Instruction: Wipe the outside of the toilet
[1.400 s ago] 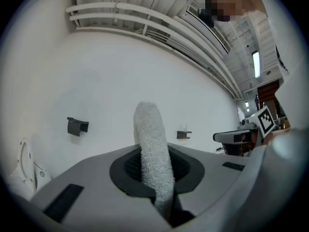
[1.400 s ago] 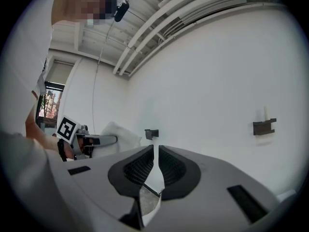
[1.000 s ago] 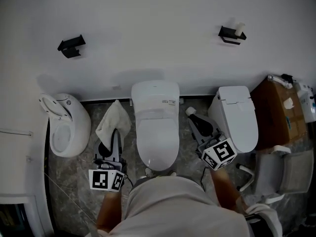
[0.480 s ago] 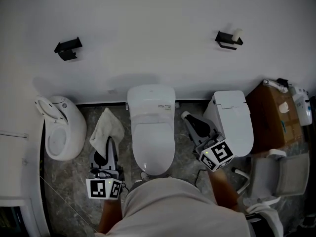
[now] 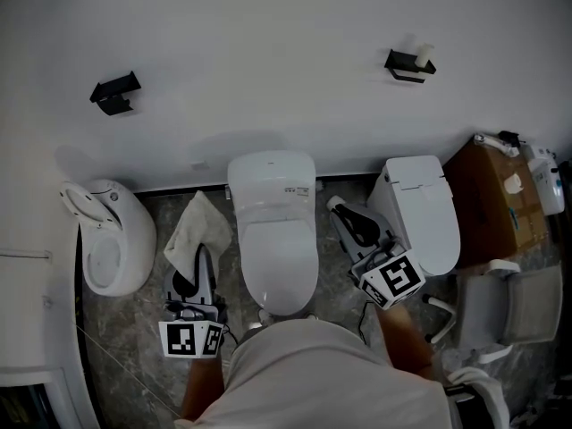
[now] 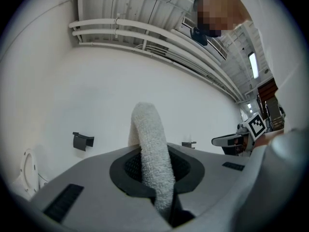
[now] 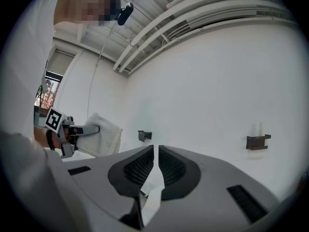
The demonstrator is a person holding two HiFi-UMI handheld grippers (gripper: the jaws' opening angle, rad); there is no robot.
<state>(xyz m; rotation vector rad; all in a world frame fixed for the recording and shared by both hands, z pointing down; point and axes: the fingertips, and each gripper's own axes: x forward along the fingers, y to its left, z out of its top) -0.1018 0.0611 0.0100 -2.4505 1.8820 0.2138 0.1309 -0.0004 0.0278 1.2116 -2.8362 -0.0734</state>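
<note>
Hardly anything moved: left tongs (image 5: 203, 256) still pinch the cloth (image 5: 198, 226) at the toilet's (image 5: 279, 248) nine o'clock, right tongs (image 5: 343, 213) closed and empty, wiping unstarted

Toilet (image 5: 273, 239): plain white. Left bowl (image 5: 112, 239) and right bowl (image 5: 424, 213): white too. Cloth (image 5: 198, 231): off-white, looped terry pile. Wall (image 5: 268, 61): white. Floor (image 5: 134, 338): dark grey, veined like marble. Wall brackets (image 5: 114, 92): black. Box (image 5: 500, 199): brown cardboard. Left gripper (image 5: 202, 256) and right gripper (image 5: 338, 206): grey shells, black ribbed pads (image 7: 140, 170), cubes (image 5: 192, 338) patterned in black-and-white squares. Person's top (image 5: 331, 374): pale beige.
</note>
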